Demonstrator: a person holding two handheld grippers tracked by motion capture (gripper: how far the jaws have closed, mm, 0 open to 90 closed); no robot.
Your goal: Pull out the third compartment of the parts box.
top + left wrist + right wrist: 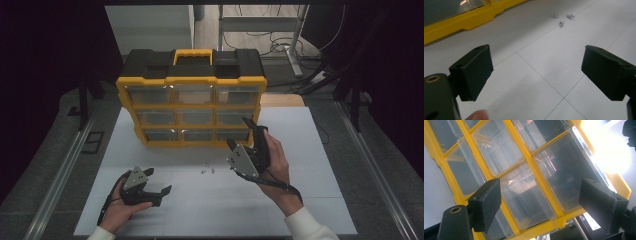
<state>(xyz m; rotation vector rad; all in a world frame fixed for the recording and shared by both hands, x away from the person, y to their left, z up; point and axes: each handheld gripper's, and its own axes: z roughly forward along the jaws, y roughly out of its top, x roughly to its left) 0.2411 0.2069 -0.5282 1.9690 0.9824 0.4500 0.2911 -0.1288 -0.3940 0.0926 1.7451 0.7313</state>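
Three screws (207, 170) (loose), organizer (192, 102) behind, tools apart

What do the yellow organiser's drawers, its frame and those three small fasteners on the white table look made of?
The clear drawers look like transparent glossy plastic: you see through them and they throw glare. The yellow frame of the organiser looks like opaque moulded plastic with a smooth, slight sheen. The three small silver screws look like bright metal, probably steel, from their shiny glints. The white table looks matte; its material is unclear.
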